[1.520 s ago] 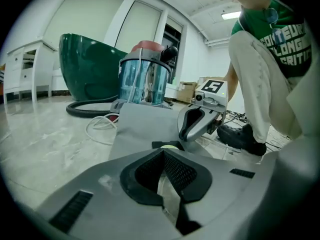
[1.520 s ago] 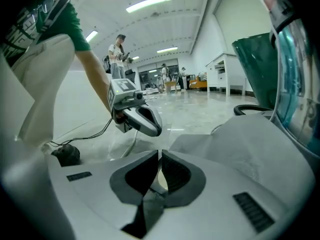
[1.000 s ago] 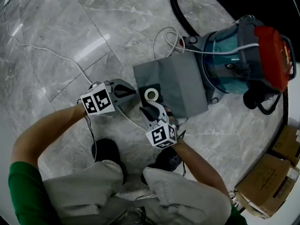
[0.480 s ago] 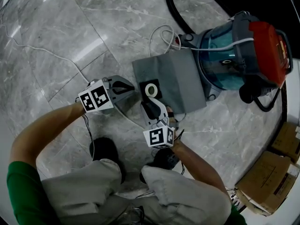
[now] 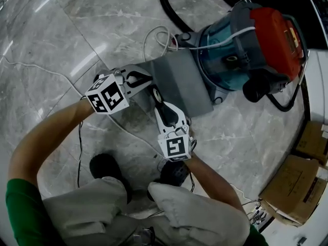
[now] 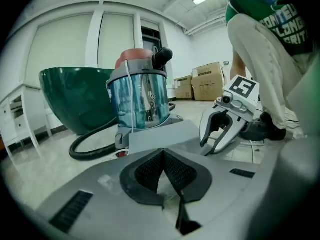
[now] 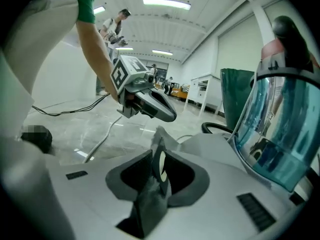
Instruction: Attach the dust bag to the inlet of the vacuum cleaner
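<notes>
While the dust bag [image 5: 182,81], on the floor beside the vacuum cleaner [image 5: 230,35], is pinched by the right gripper [image 5: 155,94]'s just-closing jaws and the left gripper [image 5: 146,80]'s pressed-together ones, its collar should be kept square.

Polished grey marble floor [image 5: 56,29], pale-veined and streaked with reflected light. Brown cardboard boxes [image 5: 297,188] stacked along one edge. White walls with tall pale panels [image 6: 60,41]. White table [image 6: 14,96] just beside a big dark green tub [image 6: 75,96]. Overhead, white ceiling with bright strip lights [image 7: 166,3].
</notes>
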Demonstrator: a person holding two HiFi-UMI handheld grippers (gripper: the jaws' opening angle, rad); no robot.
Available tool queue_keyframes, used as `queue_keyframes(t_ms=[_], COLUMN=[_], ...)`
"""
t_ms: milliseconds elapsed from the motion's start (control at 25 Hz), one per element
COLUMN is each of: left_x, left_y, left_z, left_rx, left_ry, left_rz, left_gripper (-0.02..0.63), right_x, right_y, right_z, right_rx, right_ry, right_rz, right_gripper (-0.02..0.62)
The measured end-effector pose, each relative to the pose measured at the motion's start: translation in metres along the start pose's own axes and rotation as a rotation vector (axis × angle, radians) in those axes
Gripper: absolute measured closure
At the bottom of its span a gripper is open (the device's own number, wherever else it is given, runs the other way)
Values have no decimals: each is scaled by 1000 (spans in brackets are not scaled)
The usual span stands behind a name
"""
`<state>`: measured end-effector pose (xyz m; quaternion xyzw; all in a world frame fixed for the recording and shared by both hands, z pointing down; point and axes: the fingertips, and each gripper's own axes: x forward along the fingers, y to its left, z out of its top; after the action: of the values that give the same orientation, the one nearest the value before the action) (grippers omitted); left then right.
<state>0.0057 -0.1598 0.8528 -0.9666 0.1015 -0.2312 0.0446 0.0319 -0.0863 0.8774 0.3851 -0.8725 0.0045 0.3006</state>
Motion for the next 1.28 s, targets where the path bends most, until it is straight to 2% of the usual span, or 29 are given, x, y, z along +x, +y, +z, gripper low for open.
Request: queue_keyframes(t_ms=[80, 240, 360, 440, 520, 600, 680, 760, 880, 1080, 1280], left_x=[10, 28, 38, 43, 46, 51, 56, 57, 53, 44, 40], left_y=[2, -9, -14, -9, 0, 3, -1, -5, -11, -17, -20], left_z=[2, -1, -4, 2, 13, 17, 10, 0, -13, -27, -20], left_rx=[-6, -7, 43, 110, 135, 137, 142, 129, 73, -1, -42], left_ry=[16, 49, 78, 83, 66, 69, 114, 159, 177, 162, 114], left_rz=[-16, -104, -129, -106, -88, -116, -166, -194, -227, -281, -339], left_gripper=[603, 603, 603, 603, 603, 603, 603, 603, 603, 603, 601], right_x=[-1, -2, -2, -2, -2, -3, -3, -3, -2, -1, -1], right_y=[-7, -20, -24, -25, -26, -26, -26, -27, -29, -28, -28], right_z=[-4, -12, -21, -25, -26, -26, -27, -27, -27, -27, -28], right_rx=[10, 55, 71, 59, 63, 77, 86, 88, 96, 107, 108], right_ry=[-2, 3, 15, 13, 10, 7, 4, -1, -5, -12, -16], right_rz=[-12, -21, 8, 27, 39, 43, 40, 37, 38, 51, 64], right_gripper=[525, 555, 569, 569, 569, 569, 569, 569, 571, 574, 574])
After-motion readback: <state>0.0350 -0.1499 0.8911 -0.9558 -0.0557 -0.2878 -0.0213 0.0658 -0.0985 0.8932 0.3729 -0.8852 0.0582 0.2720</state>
